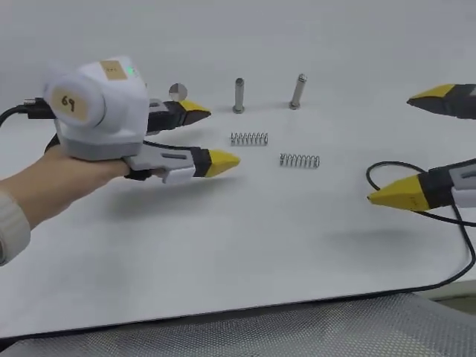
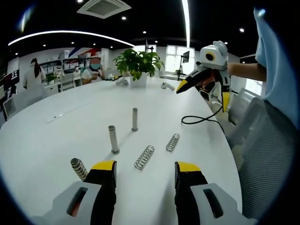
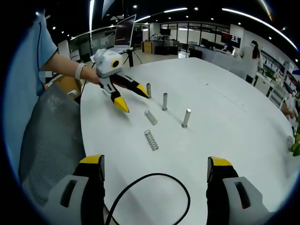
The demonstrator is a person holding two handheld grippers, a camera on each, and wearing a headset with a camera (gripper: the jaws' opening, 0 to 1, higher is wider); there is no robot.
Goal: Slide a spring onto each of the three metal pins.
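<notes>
Two bare metal pins (image 1: 239, 95) (image 1: 297, 91) stand upright on the white table (image 1: 223, 245). A third pin (image 2: 77, 168) at the left wears a spring and is partly hidden behind my left gripper (image 1: 212, 136). Two loose springs (image 1: 248, 139) (image 1: 300, 160) lie in front of the pins. My left gripper is open and empty, its tips just left of the nearer spring (image 2: 144, 156). My right gripper (image 1: 390, 149) hangs wide open at the right, apart from the other spring (image 3: 151, 139), with nothing between its fingers.
A black cable (image 1: 416, 216) loops over the table under the right gripper. The table's front edge (image 1: 223, 316) and a grey mesh chair (image 1: 335, 335) lie near me. A potted plant (image 2: 138, 65) stands at the table's far end.
</notes>
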